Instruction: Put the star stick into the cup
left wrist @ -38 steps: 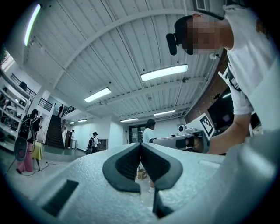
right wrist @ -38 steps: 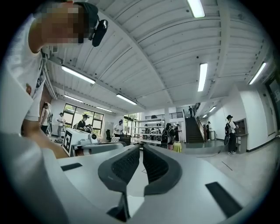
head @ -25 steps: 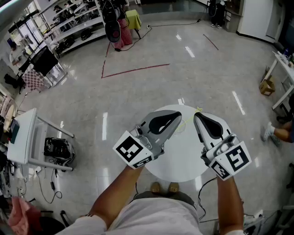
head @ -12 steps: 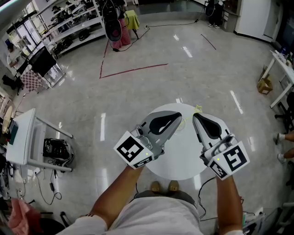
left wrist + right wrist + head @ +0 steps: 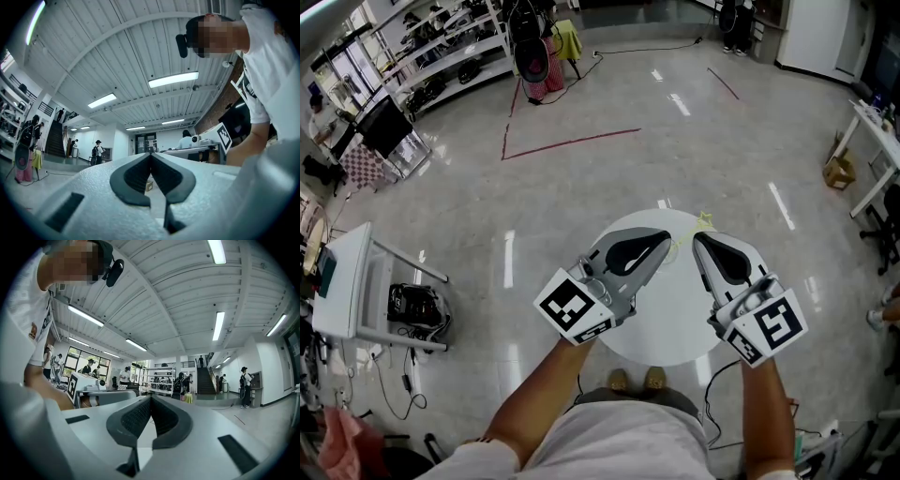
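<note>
Head view: round white table (image 5: 670, 319) directly below the person, grey floor (image 5: 581, 187) all round.

L side: left gripper (image 5: 661, 239) over the table's 9–10 o'clock part, nose aimed twd 1 o'clock, marker cube (image 5: 572, 307) at the rear. In the left gripper view (image 5: 151, 154) the two dark pads meet along their whole front edge. Jaws clenched, nothing betw. them. Bkgd there is only ceiling lights and a hall.

R side: right gripper (image 5: 701, 242) over the table's 3 o'clock part, nose aimed twd 11 o'clock, so the two noses converge near table centre-top w/o touching. In the right gripper view (image 5: 150, 399) the pads are pressed together, jaws clenched, empty. The left gripper's cube shows at 9 o'clock in that view.

Task obj: star stick (image 5: 704, 221) at the table's 12–1 o'clock rim, yellow star end at the edge, thin stem running back twd table centre betw. the two noses. It is just beyond the right gripper's tip, in neither gripper. Can't tell if the stem lies flat or leans on sth.

Surroundings, head view: red tape line (image 5: 572, 142) on the floor at 11 o'clock. White cart (image 5: 356, 281) at 9 o'clock. Cardboard box (image 5: 842, 173) at 2 o'clock. Person's shoes (image 5: 637, 382) under the table's 6 o'clock edge.
</note>
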{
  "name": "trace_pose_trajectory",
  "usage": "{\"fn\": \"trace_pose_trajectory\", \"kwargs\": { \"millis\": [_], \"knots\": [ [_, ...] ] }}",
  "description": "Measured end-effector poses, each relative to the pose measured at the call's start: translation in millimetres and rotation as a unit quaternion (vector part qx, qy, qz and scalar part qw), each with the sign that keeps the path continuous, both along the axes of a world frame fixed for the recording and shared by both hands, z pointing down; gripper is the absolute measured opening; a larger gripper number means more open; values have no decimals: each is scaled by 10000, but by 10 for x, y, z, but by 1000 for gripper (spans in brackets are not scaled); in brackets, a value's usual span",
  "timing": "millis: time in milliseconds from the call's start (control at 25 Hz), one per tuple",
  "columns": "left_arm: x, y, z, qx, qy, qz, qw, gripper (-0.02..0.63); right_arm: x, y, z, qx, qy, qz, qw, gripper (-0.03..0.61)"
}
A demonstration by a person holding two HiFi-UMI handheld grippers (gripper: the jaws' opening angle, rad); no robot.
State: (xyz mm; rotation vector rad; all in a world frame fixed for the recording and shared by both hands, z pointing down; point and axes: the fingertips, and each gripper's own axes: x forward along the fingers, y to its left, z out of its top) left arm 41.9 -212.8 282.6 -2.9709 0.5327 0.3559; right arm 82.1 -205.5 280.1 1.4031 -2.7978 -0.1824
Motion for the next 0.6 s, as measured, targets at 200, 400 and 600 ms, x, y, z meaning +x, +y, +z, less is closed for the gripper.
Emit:
{"fn": "trace_pose_trajectory", "kwargs": {
  "millis": [200,400,600],
  "knots": [
    [15,10,15,-4,3,9,10000,15,9,10,21,-3,21,11,10000,11],
    [8,40,39,-15,8,22,10000,15,1,41,42,-10,42,23,10000,11],
    [6,65,70,-21,-1,30,10000,15,-21,66,74,-11,60,9,10000,11]
  ]
}}
